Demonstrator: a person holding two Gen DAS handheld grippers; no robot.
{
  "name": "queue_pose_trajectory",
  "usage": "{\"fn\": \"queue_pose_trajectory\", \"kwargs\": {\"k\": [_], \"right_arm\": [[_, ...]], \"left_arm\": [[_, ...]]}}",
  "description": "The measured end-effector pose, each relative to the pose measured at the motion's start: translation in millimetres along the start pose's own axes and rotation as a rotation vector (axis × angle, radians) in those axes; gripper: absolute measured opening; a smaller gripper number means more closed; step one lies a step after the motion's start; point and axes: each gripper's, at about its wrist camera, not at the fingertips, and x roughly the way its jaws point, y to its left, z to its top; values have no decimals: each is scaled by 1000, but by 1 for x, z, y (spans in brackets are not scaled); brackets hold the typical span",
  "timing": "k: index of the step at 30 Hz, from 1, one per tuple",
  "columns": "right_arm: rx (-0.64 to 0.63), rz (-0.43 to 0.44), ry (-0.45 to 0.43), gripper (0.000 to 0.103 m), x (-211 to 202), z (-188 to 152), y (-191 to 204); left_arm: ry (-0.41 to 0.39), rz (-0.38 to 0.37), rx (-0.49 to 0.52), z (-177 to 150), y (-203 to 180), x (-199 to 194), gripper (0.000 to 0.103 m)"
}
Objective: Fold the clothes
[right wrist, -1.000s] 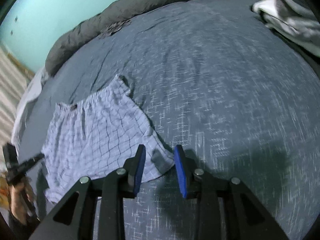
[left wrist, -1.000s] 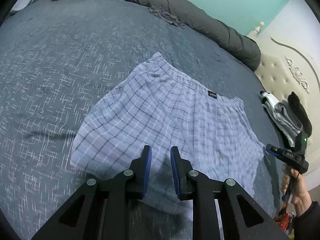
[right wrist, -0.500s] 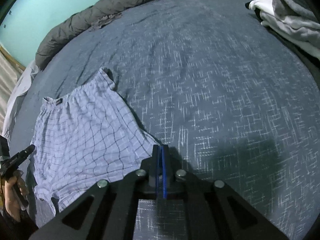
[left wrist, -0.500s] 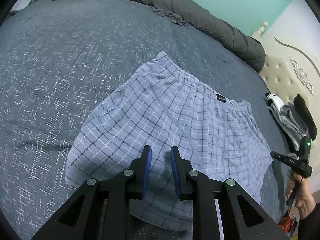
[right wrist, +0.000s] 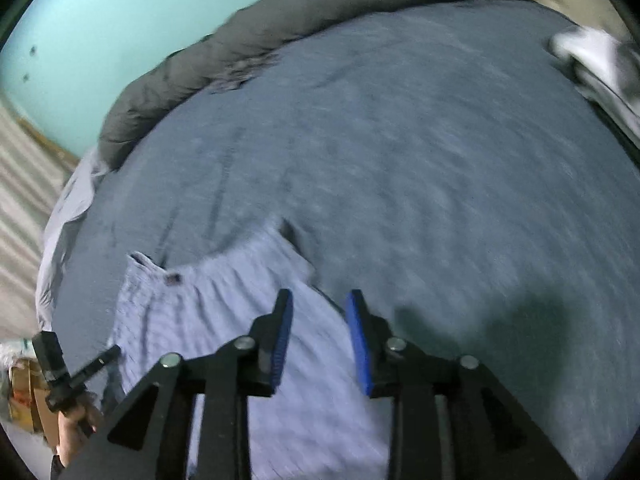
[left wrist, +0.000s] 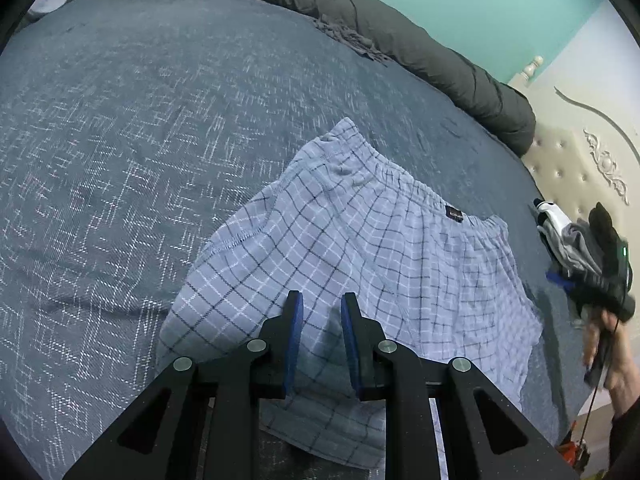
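Left wrist view showed the left gripper (left wrist: 319, 320) with its blue-padded fingers (left wrist: 294, 336) apart and nothing between them. Directly beneath and just ahead of the fingertips lay the plaid shorts (left wrist: 360, 256), spread flat on the blue-grey bedspread (left wrist: 140, 140). The hem edge ran under and behind the fingers, and the fabric stretched away from them toward the elastic waistband (left wrist: 400, 184), where a small dark label (left wrist: 453, 213) sat ahead and to the right of the fingertips. Well off to the right of the fingers, beyond the shorts' right edge, the right gripper (left wrist: 592, 284) appeared, held in a blurred hand (left wrist: 612, 356). Farther right lay a pile of clothes (left wrist: 576, 236) against a tufted headboard (left wrist: 568, 168). Far ahead, a rolled dark grey duvet (left wrist: 400, 40) lined the bed's far edge.

Right wrist view, heavily blurred, showed the right gripper (right wrist: 319, 320) with its fingers (right wrist: 360, 344) also spread wide and holding nothing. The shorts (right wrist: 224, 320) lay under the left finger and extended left and ahead of it, while the right finger hung over bare bedspread (right wrist: 440, 160); whether either pad touched the cloth could not be told. The label (right wrist: 173, 279) sat ahead and left of the fingers. Far left, the left gripper (right wrist: 80, 364) was visible.
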Motion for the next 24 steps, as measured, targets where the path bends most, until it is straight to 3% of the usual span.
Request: {"fn": "queue_pose_trajectory", "kwargs": {"k": [6, 9, 16, 18, 24], "right_arm": [[-66, -23, 46, 36, 44, 32, 30], [-85, -60, 78, 37, 62, 38, 34], [-88, -36, 91, 37, 82, 39, 28], [-102, -31, 91, 11, 85, 37, 27], [-84, -53, 17, 5, 79, 34, 14]], "left_arm": [[7, 11, 21, 1, 1, 4, 21], [4, 8, 12, 4, 4, 5, 21], [-2, 6, -2, 7, 13, 1, 21], [-4, 7, -3, 7, 13, 1, 21], [-7, 9, -4, 6, 15, -1, 21]]}}
